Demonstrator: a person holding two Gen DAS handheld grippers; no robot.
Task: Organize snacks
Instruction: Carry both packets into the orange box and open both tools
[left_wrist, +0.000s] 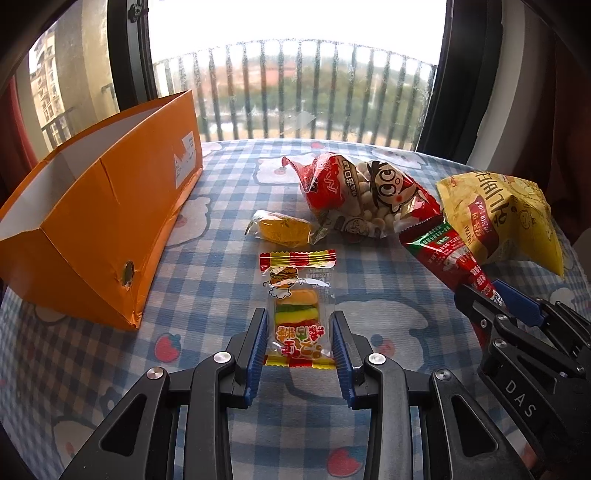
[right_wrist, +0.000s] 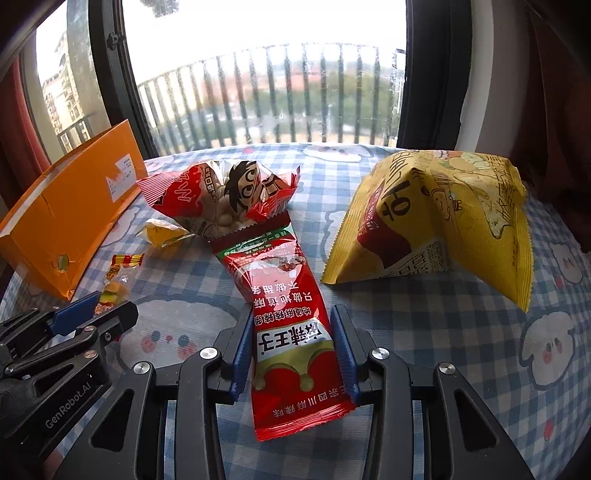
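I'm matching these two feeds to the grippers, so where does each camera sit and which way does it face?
Left wrist: on the left gripper, aimed down over the table at the burger gummy packet between its fingers; the right gripper shows at right.
Right wrist: on the right gripper, aimed down at the red spicy strip packet; the left gripper shows at left.
Both share the orange box, the red cartoon bag, the yellow chip bag and the window.

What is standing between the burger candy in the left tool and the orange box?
Nothing visible. The burger candy sits in the left tool, and only bare checked cloth lies between it and the orange box.
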